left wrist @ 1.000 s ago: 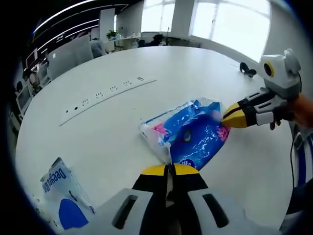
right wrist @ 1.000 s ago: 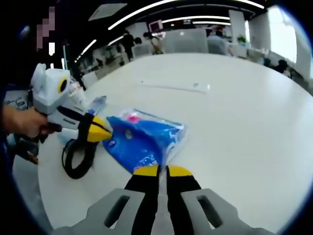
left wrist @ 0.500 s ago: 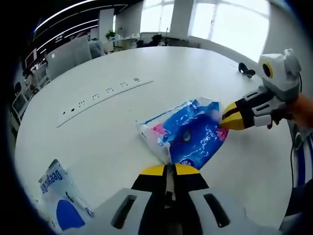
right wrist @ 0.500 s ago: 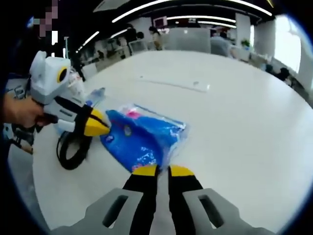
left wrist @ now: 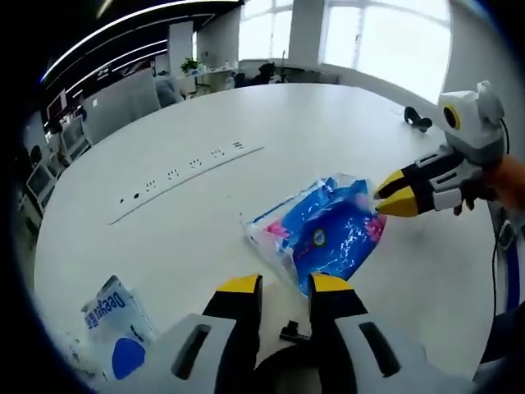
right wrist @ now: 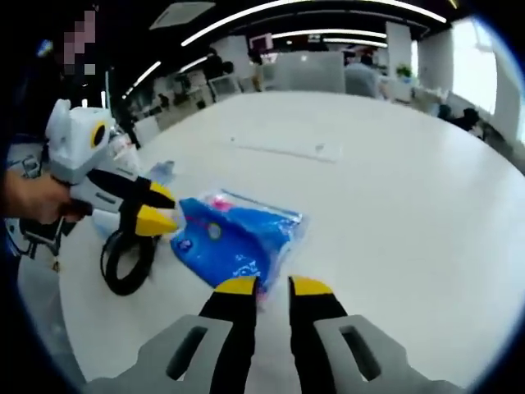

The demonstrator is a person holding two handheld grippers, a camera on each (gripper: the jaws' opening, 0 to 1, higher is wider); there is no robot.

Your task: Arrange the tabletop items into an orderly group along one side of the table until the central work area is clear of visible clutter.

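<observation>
The round white table [left wrist: 197, 222] spreads across an open office with bright windows behind it in the left gripper view; a strip of power sockets [left wrist: 184, 171] is set into its top. On it lies a blue plastic pack of tissues [left wrist: 324, 238], flat, with pink print at one end. The left gripper [left wrist: 283, 289] stands just short of the pack's near edge, its yellow-tipped jaws parted and empty. In the right gripper view the right gripper [right wrist: 271, 289] likewise sits at the pack's [right wrist: 238, 242] near corner, jaws apart with a narrow gap, gripping nothing. Each gripper shows beside the pack in the other's view. A coiled black cable [right wrist: 127, 258] lies beside the pack, under the left gripper. A smaller white-and-blue packet [left wrist: 115, 316] rests near the table edge.
</observation>
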